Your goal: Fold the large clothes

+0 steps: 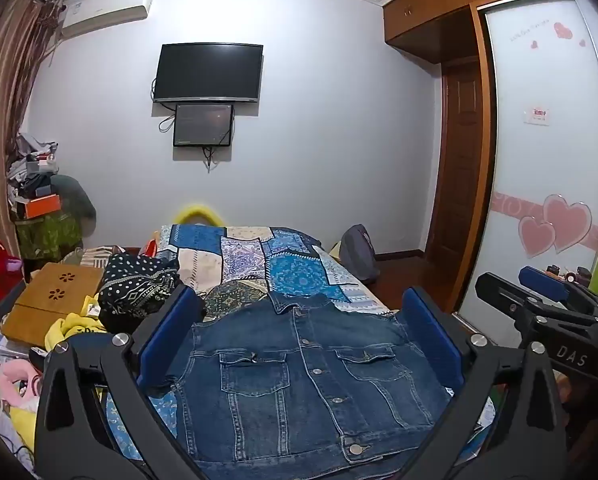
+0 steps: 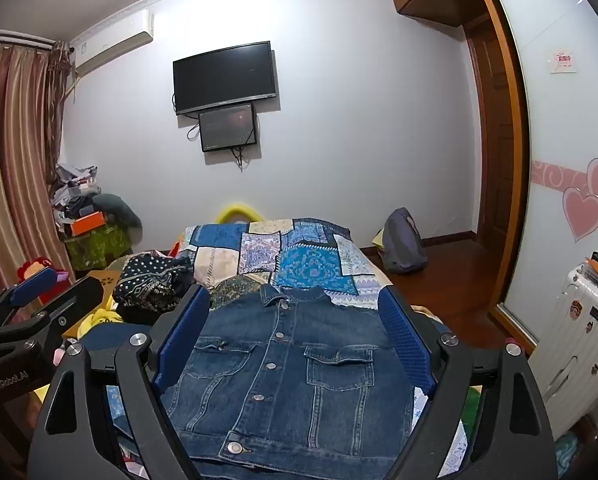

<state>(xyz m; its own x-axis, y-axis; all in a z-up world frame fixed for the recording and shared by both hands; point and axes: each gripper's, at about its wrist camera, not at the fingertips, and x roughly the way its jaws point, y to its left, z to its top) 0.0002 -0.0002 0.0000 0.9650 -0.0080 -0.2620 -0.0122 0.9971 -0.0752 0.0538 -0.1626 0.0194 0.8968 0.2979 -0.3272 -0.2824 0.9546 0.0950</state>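
Observation:
A blue denim jacket [image 1: 299, 376] lies flat and buttoned on the bed, collar away from me; its sleeves do not show. It also shows in the right wrist view [image 2: 291, 372]. My left gripper [image 1: 299, 332] is open and empty, held above the jacket with one blue pad on each side of it. My right gripper [image 2: 295, 336] is open and empty too, above the jacket in the same way. The right gripper also shows at the right edge of the left wrist view [image 1: 539, 300], and the left gripper at the left edge of the right wrist view [image 2: 39, 300].
A patchwork bedspread [image 1: 259, 256] covers the bed. A dark patterned cloth [image 1: 139, 288], a wooden box [image 1: 55, 300] and yellow and pink clothes [image 1: 71, 328] lie to the left. A grey backpack [image 2: 403, 244] sits on the floor; a white suitcase [image 2: 571, 344] stands at the right.

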